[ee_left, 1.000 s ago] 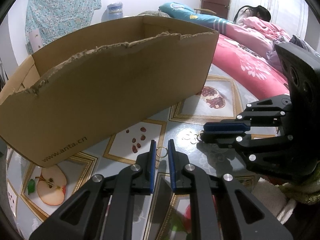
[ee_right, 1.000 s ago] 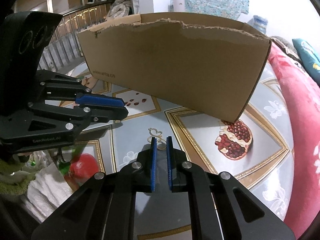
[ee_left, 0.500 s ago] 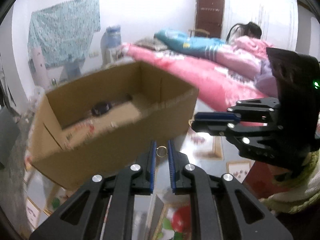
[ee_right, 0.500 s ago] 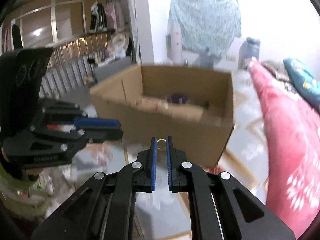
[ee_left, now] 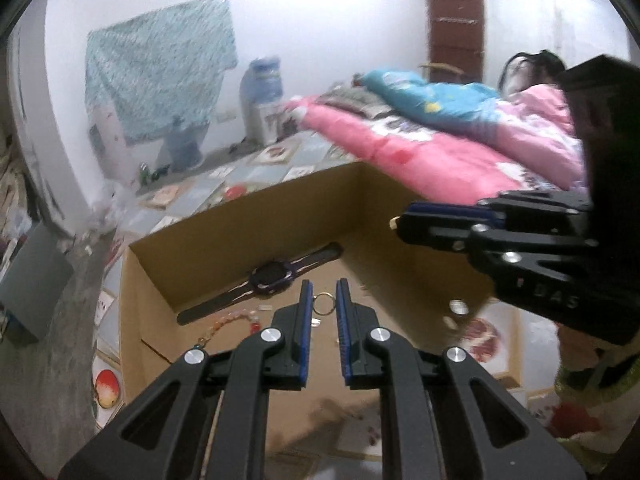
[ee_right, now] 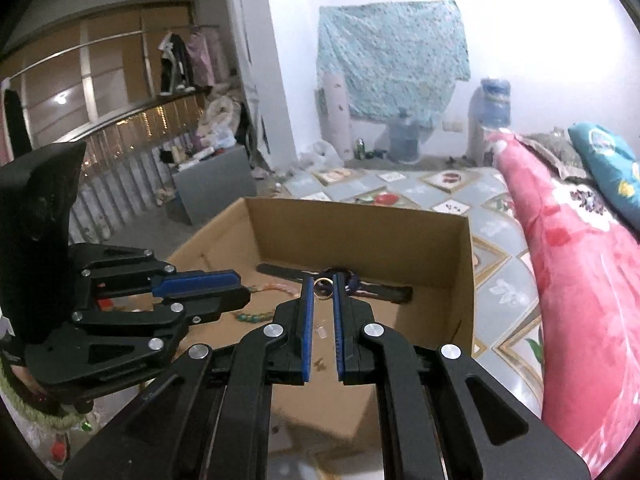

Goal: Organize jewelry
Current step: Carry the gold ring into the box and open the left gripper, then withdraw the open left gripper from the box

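- Left wrist view: left gripper (ee_left: 323, 289) nearly closed, pinching a small ring (ee_left: 322, 304) above the open cardboard box (ee_left: 224, 240).
- Right wrist view: right gripper (ee_right: 323, 280) nearly closed, pinching another ring (ee_right: 322, 283) over the same box.
- Inside the box: watch (ee_left: 272, 274), bead bracelet (ee_left: 224, 326).

Patterned floor with an open cardboard box

The floor (ee_right: 500, 292), tiled in grey-blue with gold-framed fruit pictures, carries a cardboard box (ee_right: 360, 228) set near a pink quilt (ee_right: 580, 280). Inside the box lie a dark wristwatch (ee_left: 272, 274) and a beaded bracelet (ee_left: 228, 324). A grey cabinet (ee_right: 216, 184) stands further off.
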Demonstrator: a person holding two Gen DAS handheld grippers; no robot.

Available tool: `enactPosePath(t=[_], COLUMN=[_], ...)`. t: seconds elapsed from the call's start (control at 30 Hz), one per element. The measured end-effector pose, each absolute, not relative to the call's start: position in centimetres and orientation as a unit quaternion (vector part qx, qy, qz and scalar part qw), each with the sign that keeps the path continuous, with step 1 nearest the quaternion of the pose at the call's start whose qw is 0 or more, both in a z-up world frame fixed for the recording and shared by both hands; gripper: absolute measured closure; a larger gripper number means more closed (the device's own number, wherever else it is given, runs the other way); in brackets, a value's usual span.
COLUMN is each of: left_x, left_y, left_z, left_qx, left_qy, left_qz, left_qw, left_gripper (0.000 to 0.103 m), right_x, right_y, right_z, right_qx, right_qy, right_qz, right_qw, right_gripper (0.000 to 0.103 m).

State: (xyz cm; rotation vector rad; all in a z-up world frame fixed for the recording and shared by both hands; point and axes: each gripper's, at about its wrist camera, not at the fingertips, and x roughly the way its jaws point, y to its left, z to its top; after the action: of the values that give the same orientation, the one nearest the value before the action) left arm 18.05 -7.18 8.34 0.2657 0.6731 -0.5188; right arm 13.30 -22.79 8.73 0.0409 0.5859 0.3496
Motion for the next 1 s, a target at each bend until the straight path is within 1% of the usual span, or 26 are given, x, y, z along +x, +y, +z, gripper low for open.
enactPosePath(t=[0.13, 0.17, 0.2, 0.27, 0.43, 0.63, 0.7, 0.8, 1.0], left_x=[19.9, 20.0, 20.0, 20.0, 19.1, 16.5, 15.5, 13.8, 11.3], left_y=[-7.1, -6.9, -6.7, -6.5, -5.8, -4.6, -4.1, -3.1, -0.1], left_z=[6.9, 6.7, 6.5, 6.5, 7.2, 9.0, 9.5, 10.2, 10.6], left_qx=[0.128, 0.121, 0.117, 0.114, 0.108, 0.085, 0.078, 0.070, 0.034], left_qy=[0.353, 0.358, 0.359, 0.359, 0.349, 0.324, 0.317, 0.305, 0.302], left_qz=[-0.226, -0.224, -0.224, -0.217, -0.210, -0.218, -0.218, -0.212, -0.201], left_qw=[0.899, 0.898, 0.898, 0.901, 0.907, 0.917, 0.920, 0.926, 0.931], left_gripper=[0.091, 0.089, 0.081, 0.072, 0.059, 0.039, 0.031, 0.025, 0.024], right_x=[14.5, 14.5, 14.4, 14.1, 13.2, 11.4, 10.8, 10.0, 8.3], right_y=[-22.4, -22.4, -22.5, -22.6, -23.1, -23.6, -23.6, -23.5, -24.0], right_z=[7.7, 7.5, 7.5, 7.7, 8.8, 10.2, 10.4, 10.8, 11.7], right_qx=[0.020, 0.024, 0.027, 0.033, 0.052, 0.079, 0.087, 0.099, 0.130], right_qy=[0.318, 0.319, 0.317, 0.311, 0.297, 0.277, 0.274, 0.267, 0.253], right_qz=[0.167, 0.170, 0.173, 0.178, 0.189, 0.204, 0.211, 0.223, 0.252], right_qw=[0.933, 0.932, 0.932, 0.933, 0.935, 0.936, 0.934, 0.932, 0.925], right_gripper=[0.093, 0.092, 0.090, 0.084, 0.081, 0.075, 0.070, 0.068, 0.067])
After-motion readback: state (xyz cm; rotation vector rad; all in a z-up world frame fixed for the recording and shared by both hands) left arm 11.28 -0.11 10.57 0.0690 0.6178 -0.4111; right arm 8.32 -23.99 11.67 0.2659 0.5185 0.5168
